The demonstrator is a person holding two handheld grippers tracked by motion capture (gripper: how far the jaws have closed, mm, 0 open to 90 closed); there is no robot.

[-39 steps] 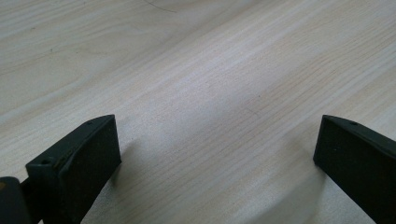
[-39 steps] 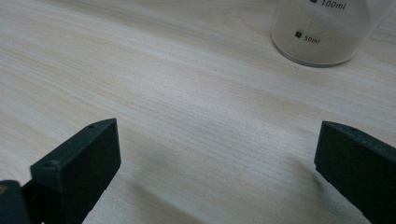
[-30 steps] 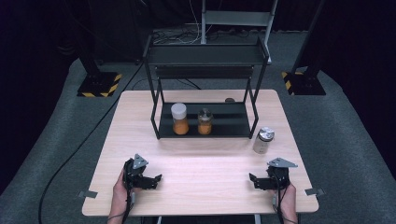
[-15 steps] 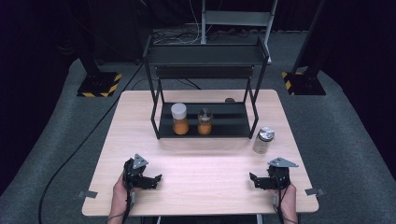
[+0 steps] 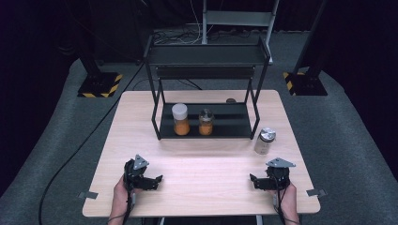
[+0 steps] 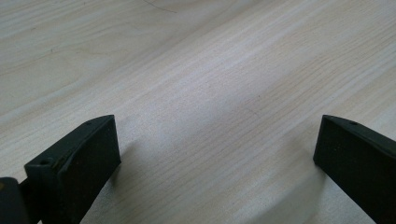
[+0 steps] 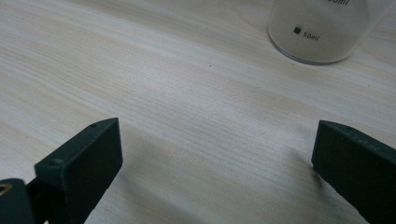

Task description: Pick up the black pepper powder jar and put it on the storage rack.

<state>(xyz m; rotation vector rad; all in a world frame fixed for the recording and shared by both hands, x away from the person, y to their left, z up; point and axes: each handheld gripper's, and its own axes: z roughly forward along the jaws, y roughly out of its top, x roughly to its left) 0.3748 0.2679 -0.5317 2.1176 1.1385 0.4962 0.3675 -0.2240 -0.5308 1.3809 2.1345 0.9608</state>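
i'm resting my right tool (image 5: 259,182), jaws spread wide, near the jar (image 5: 264,141); it's looking light, glassy, slippery, so i'm planning a mid-body grip.

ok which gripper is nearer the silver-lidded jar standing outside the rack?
Right. The right gripper sits just in front of the silver-lidded jar, jaws open. The left gripper is across the table, far to the jar's left, also open.

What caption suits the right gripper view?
Open right gripper low over the wooden table, a clear jar just ahead.
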